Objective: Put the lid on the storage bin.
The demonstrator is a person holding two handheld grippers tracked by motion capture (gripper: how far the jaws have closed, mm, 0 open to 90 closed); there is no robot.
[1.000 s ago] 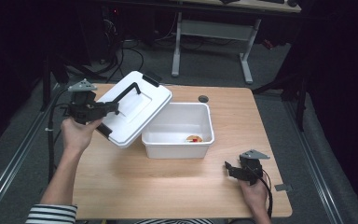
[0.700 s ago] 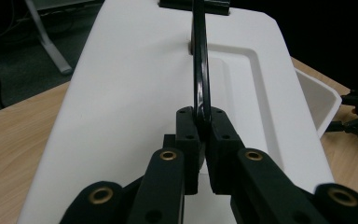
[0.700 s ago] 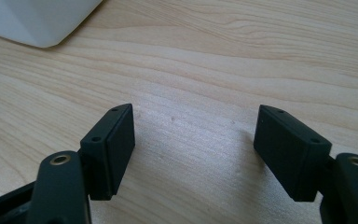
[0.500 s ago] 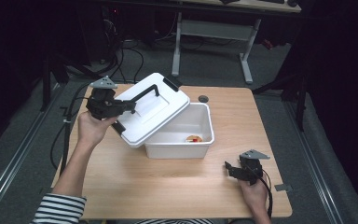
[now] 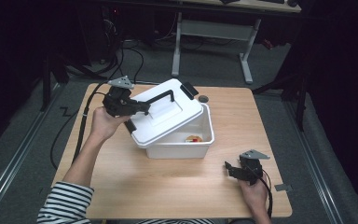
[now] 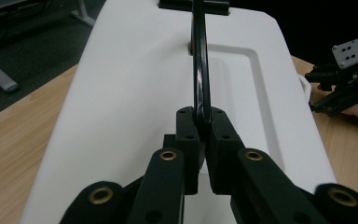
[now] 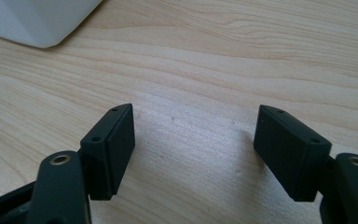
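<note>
White plastic lid (image 5: 168,116), carried by its black handle (image 5: 161,97) in the left gripper (image 5: 137,108), hung tilted over the open storage bin (image 5: 182,149) on the wooden table (image 5: 168,186). Seen along the left gripper's own jaws, both pads were clamped tight on the thin handle bar (image 6: 200,88). The lid's low edge lay near the bin's left rim while its far side stood raised, leaving the right end of the bin uncovered, with a small red-and-yellow item (image 5: 193,138) on the floor inside. By the look of things, the lid had yet to be lowered and squared onto the rim. The right gripper (image 5: 230,169) rested near the table's front right, well apart from the bin, its jaws spread wide and holding nothing.
</note>
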